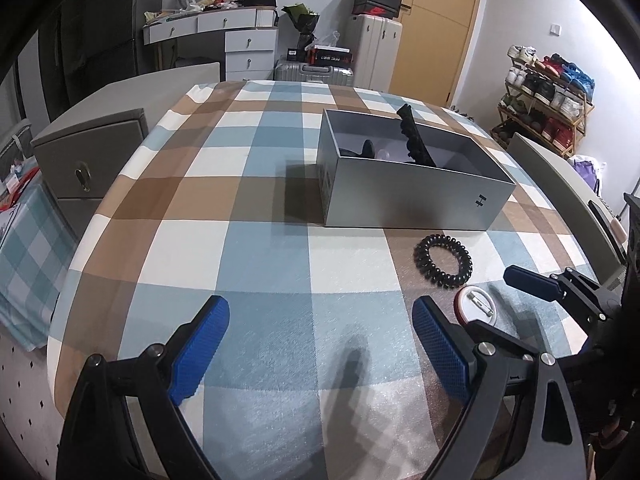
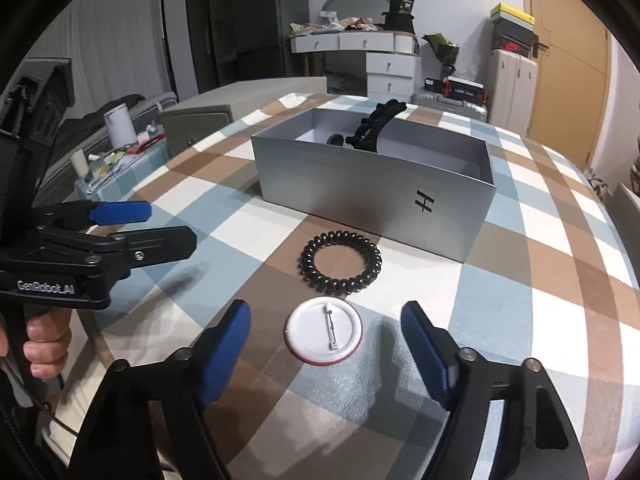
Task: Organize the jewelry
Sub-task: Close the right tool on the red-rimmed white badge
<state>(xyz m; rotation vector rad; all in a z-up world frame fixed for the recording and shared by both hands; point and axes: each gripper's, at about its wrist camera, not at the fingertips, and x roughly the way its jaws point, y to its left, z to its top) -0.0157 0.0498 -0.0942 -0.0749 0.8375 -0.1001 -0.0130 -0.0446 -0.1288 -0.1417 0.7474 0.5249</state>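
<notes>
We hold the right tool [image 2: 325, 344] spread astride the flat pin badge [image 2: 324, 332] before the grey box [image 2: 372, 200]; its pads may skid off the thin rim.

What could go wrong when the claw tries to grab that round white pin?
1. The pin badge lies flat, pin side up, between the open right gripper fingers; they might slide over its thin rim.
2. The spiral hair tie sits just beyond and could get nudged toward the grey box.
</notes>
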